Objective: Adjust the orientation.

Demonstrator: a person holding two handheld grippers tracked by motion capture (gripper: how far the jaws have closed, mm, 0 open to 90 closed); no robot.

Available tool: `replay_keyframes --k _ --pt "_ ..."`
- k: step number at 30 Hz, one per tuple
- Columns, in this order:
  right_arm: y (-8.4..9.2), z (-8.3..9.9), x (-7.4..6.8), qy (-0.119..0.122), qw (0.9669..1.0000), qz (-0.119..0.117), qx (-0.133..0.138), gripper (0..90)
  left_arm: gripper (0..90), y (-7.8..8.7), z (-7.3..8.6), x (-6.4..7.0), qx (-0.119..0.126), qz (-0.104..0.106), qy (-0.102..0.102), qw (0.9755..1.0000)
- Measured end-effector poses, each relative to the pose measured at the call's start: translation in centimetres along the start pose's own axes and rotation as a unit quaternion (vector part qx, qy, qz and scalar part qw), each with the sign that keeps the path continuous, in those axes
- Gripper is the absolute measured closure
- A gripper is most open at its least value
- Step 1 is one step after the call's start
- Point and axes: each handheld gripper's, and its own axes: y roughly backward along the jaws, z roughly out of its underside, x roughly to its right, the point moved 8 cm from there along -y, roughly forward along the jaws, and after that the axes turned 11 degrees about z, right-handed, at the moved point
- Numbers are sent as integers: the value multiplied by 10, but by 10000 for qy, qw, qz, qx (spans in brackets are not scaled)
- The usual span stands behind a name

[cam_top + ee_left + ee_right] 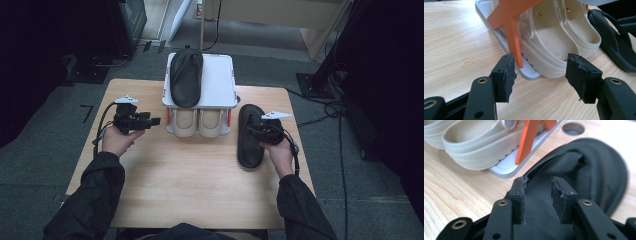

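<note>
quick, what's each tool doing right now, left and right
left tool: open, nothing between its jaws, near the beige clogs.
right tool: open over the black slipper on the table, not gripping it.

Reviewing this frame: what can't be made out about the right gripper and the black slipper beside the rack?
- Right gripper: in the right gripper view, whether its pads touch the black slipper is unclear; black on black.
- High view: the hand and gripper cover the slipper's strap.
- Left gripper view: the frame's right edge cuts the slipper off.
- Beige clogs: the rack's top shelf hides their far ends.
</note>
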Motion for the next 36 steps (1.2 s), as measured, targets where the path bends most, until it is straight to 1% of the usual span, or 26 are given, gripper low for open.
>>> replay_keyframes --k 2,4,6,8,11,15,21,24,26,29,33,36 --pt "3 -2 5 -18 10000 27 54 604 407 1 0 0 -7 -6 -7 10000" --pt "5 -4 11 -98 9999 23 132 592 407 1 0 0 6 -28 -41 10000" --pt "7 -4 18 -192 9997 64 142 585 407 1 1 -2 21 -38 -29 10000" --pt "9 -4 25 -258 9995 91 176 576 408 0 3 -4 -32 -77 -34 10000" --pt "11 -4 33 -321 9991 165 222 555 408 0 5 -5 -47 -62 -11 10000" --pt "8 -1 41 -387 9987 270 184 539 408 -1 7 -7 -70 -93 -7 9999" --pt "-3 11 50 -594 9979 268 -2 529 409 -1 9 -10 -87 -111 33 9999" --pt "-8 17 51 -741 9969 223 -113 528 409 -2 9 -11 -97 -107 53 9999" --pt "-11 20 50 -773 9967 173 -154 528 409 -2 10 -11 -98 -105 62 9999" --pt "-14 21 48 -733 9970 148 -208 538 408 -3 11 -11 -135 -107 38 9998" --pt "-19 23 43 -549 9980 166 -277 551 408 -4 12 -10 -182 -92 21 9998" --pt "-20 23 42 -556 9978 224 -291 569 409 -6 12 -10 -201 -84 17 9998"
